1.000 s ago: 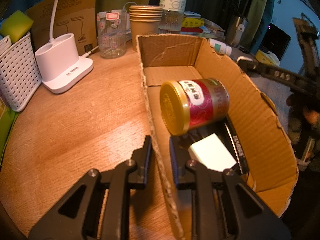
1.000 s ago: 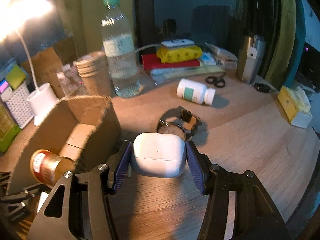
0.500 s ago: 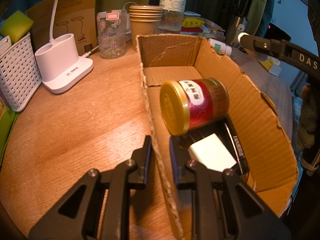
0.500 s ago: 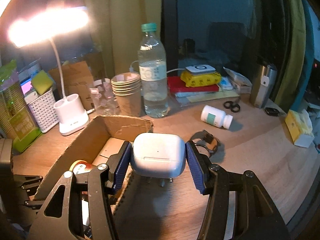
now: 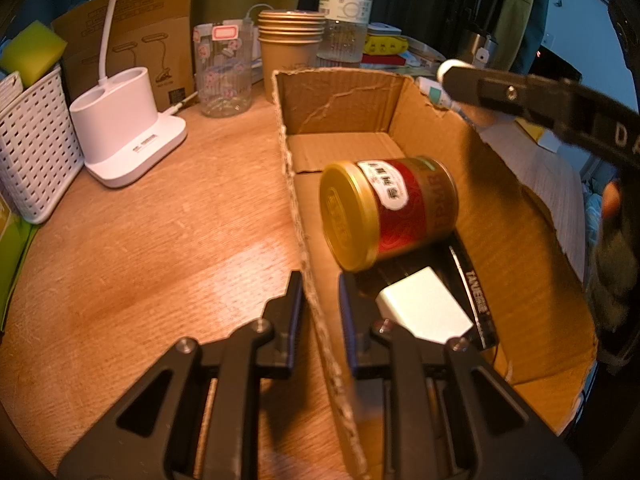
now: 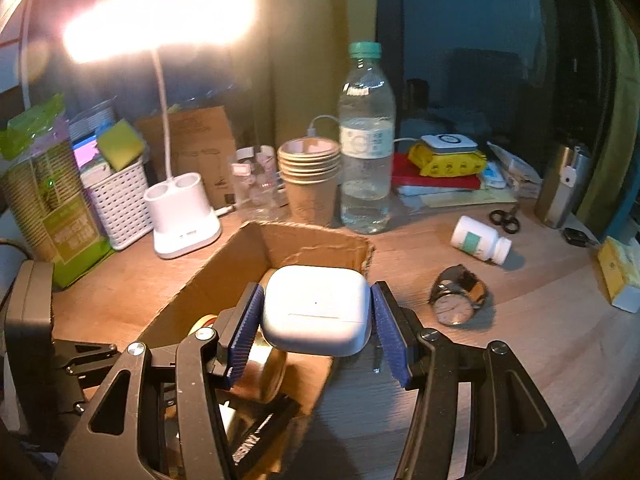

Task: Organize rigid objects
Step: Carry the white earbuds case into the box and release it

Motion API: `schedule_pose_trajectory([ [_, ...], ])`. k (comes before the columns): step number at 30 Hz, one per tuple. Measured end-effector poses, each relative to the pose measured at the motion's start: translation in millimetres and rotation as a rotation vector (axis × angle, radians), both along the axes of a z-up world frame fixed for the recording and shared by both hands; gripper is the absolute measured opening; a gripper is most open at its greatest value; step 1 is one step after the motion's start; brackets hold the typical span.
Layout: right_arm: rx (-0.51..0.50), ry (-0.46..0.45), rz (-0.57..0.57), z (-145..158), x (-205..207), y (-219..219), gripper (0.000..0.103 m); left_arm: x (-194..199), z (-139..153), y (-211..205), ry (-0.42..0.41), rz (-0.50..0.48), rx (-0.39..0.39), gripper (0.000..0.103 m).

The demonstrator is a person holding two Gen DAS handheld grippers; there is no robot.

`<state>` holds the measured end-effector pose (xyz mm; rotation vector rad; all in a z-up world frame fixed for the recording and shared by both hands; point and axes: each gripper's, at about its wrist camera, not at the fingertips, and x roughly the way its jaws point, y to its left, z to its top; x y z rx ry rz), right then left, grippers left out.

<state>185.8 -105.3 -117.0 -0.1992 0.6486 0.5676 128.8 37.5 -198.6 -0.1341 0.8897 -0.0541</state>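
Only my right wrist view shows the right gripper clamped on the white earbud case, held above the cardboard box. Left view shows the left gripper pinching the box's left wall, and the gold-lidded jar lying inside on a black case beside a white block. Wristwatch and pill bottle lie on the table, right of the box.

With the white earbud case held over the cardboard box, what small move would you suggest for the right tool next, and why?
Probably lower the right tool a little further and release. It grips the white rounded earbud case above the open brown cardboard box, whose far floor looks bare beyond the gold-lidded red jar; the left tool pinches the box wall.
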Motion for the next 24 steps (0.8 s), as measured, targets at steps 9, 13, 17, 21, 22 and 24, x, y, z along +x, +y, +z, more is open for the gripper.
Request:
schedule_pose_trajectory([
  [9, -0.027, 0.046, 0.033, -15.1, 1.6, 10.9, 0.058, 0.0, 0.0, 0.0, 0.0, 0.0, 0.0, 0.019],
  [13, -0.039, 0.06, 0.048, -19.2, 0.0, 12.6, 0.058, 0.2, -0.4, -0.3, 0.0, 0.0, 0.0, 0.019],
  [17, -0.055, 0.056, 0.044, -20.5, -1.2, 13.1, 0.058, 0.2, -0.5, -0.3, 0.0, -0.001, 0.0, 0.019],
  [21, -0.091, 0.046, 0.042, -21.7, -2.5, 15.6, 0.058, 0.0, 0.2, 0.4, 0.0, -0.001, 0.0, 0.019],
  [22, -0.114, 0.036, 0.044, -22.9, -3.7, 17.5, 0.058, 0.2, -0.2, 0.0, 0.0, -0.001, 0.0, 0.019],
  [24, -0.124, 0.027, 0.052, -22.5, -5.3, 18.2, 0.058, 0.0, 0.1, 0.6, 0.001, 0.0, 0.0, 0.019],
])
